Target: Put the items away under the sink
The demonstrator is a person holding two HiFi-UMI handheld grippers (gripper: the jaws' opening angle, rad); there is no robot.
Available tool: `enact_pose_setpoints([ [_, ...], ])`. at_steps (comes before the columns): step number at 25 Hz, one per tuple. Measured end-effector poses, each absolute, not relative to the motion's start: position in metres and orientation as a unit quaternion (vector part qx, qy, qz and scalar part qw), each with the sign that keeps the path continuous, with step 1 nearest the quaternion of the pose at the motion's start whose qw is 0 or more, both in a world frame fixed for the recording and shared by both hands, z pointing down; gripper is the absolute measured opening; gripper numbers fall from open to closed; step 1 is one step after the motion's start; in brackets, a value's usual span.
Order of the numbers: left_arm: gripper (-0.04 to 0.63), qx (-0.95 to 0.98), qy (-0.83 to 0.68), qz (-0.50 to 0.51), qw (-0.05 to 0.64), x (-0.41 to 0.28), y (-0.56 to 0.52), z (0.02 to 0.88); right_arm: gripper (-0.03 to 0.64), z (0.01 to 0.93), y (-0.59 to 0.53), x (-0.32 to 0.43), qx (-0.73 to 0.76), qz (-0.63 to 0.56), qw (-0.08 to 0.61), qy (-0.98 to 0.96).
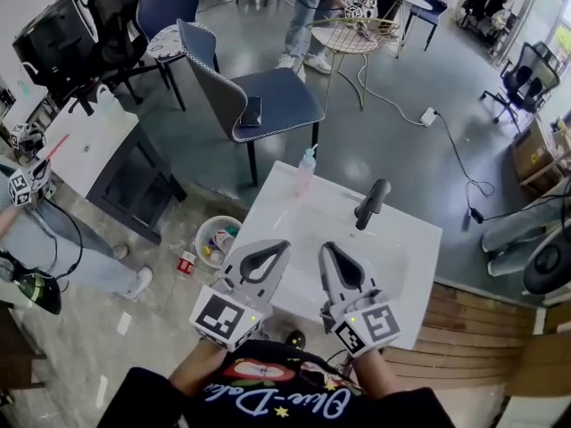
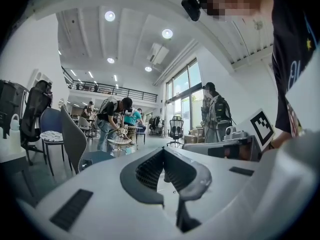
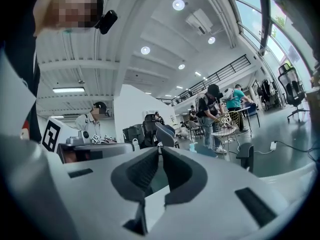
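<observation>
Glossy grey workshop floor (image 1: 375, 132) spreads around the white rectangular sink unit (image 1: 419, 239) with its black tap (image 1: 372, 201). At the sink's far left corner a slim clear plastic bottle with a pale blue top (image 1: 307, 168) stands upright beside the basin. You hold your left tongs (image 1: 284, 244) and right tongs (image 1: 326, 246) over the sink's near edge, each pressed together with nothing between them.
</observation>
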State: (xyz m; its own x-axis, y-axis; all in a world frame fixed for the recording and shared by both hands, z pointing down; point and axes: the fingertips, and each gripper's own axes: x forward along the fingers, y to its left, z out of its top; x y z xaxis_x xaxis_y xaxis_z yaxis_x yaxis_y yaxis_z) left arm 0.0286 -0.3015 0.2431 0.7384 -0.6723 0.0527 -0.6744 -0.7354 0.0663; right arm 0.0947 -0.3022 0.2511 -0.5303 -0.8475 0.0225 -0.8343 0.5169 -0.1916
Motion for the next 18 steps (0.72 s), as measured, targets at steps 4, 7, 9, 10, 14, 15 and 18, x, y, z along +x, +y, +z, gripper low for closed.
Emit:
enact_pose_setpoints([
  [4,0.008,0.931,-0.364,0.016,0.04,0.028,-0.313,0.245,0.053,0.255,-0.316,0.096,-0.495,-0.081,0.026,0.865],
  [7,0.008,0.931,-0.362,0.019,0.047,0.026,-0.321,0.248,0.061,0.259,-0.327,0.097,-0.504,-0.081,0.019,0.86],
  [9,0.008,0.931,-0.361,0.02,0.048,0.025,-0.327,0.251,0.067,0.263,-0.335,0.097,-0.507,-0.082,0.014,0.858],
  [10,0.008,0.931,-0.361,0.02,0.048,0.024,-0.33,0.253,0.069,0.266,-0.339,0.096,-0.508,-0.084,0.013,0.857],
  [14,0.008,0.931,-0.359,0.023,0.054,0.022,-0.337,0.259,0.091,0.276,-0.352,0.093,-0.512,-0.089,0.007,0.855],
  [15,0.008,0.931,-0.36,0.023,0.056,0.021,-0.339,0.26,0.098,0.278,-0.356,0.092,-0.512,-0.089,0.006,0.854],
  [18,0.008,0.93,-0.36,0.025,0.06,0.017,-0.345,0.262,0.137,0.283,-0.367,0.089,-0.512,-0.092,0.002,0.854],
])
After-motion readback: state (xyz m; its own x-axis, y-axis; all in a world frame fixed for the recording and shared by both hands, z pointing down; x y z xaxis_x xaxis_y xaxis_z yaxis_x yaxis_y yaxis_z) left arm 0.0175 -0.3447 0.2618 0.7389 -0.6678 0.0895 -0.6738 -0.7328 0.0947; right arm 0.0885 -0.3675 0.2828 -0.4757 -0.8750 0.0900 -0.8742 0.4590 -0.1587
